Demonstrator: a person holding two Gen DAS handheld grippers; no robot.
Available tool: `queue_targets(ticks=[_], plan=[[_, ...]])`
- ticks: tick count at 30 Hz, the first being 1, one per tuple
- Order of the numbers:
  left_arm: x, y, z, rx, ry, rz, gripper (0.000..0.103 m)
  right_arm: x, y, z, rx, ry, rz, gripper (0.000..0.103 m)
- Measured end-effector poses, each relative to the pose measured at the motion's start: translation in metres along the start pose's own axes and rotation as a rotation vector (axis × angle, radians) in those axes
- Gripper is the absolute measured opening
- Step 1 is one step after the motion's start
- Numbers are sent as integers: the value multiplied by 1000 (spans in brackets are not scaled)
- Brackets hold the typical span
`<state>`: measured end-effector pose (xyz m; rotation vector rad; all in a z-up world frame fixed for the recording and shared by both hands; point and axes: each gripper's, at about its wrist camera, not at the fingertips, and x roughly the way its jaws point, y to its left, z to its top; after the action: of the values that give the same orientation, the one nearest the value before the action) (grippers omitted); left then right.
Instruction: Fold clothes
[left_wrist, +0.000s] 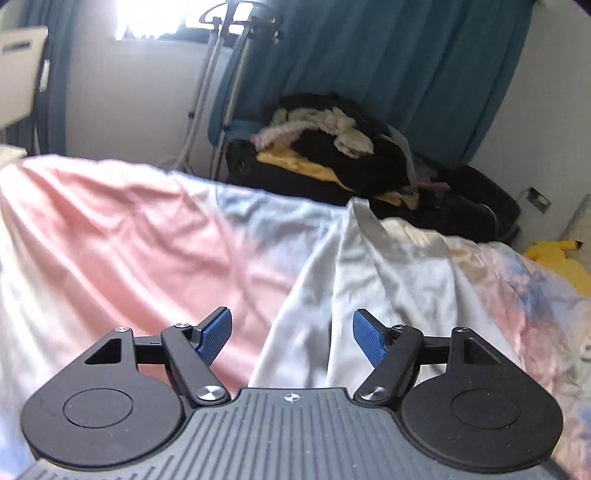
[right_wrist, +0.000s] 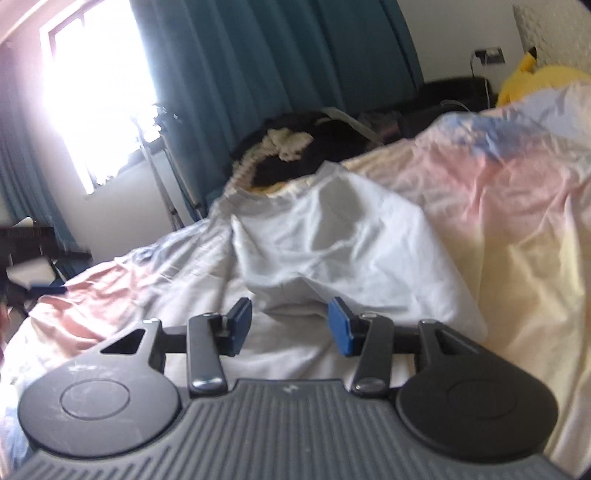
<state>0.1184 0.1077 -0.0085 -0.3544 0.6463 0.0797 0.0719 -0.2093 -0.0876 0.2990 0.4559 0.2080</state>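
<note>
Your left gripper (left_wrist: 291, 338) gapes wide and empty above the white garment (left_wrist: 369, 280); your right gripper (right_wrist: 290, 325) is likewise parted, gripping nothing, just before its near edge. The garment lies crumpled on the pastel bedspread (left_wrist: 129, 240). Beyond, a clothes pile (left_wrist: 332, 147) fronts teal curtains (left_wrist: 388, 74).

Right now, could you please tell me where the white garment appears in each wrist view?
Left wrist view: the white garment lies centre to right of centre, ahead of the open left gripper.
Right wrist view: white garment centre frame, just beyond the open right gripper.
Shared landmark: the dark clothes pile before the teal curtain.
</note>
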Motion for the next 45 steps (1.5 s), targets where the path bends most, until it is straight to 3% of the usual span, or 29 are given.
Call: queue_targets(ticks=[6,11,15,20,24,26,27,30,34,40,45], plan=[[23,38,-29,-183,147,-15,73,-20,5,-5,-2,40,-37,48],[32,53,-39,-279,163,-60,66,-27,5,-10,-7,70,-64,50],[35,65,-41,-355,166,-94,51,-26,9,-14,-12,69,-71,58],[35,62,-44,-401,189,-148,48,-17,8,-17,1,90,-56,60],[39,47,-50,-341,204,-146,48,-11,6,-21,18,110,-46,60],[39,41,-52,-313,198,-133,25,-8,4,-22,29,119,-44,60],[39,44,-52,-324,199,-131,5,-6,3,-23,35,123,-43,60],[33,63,-47,-444,169,-117,3,-2,3,-20,54,134,-35,60],[22,85,-17,-552,102,-123,2,0,2,-22,75,141,-22,60],[6,98,57,-494,-17,-86,2,11,2,-25,79,164,-13,60],[20,93,121,-340,-98,0,2,22,5,-28,49,171,-17,60]])
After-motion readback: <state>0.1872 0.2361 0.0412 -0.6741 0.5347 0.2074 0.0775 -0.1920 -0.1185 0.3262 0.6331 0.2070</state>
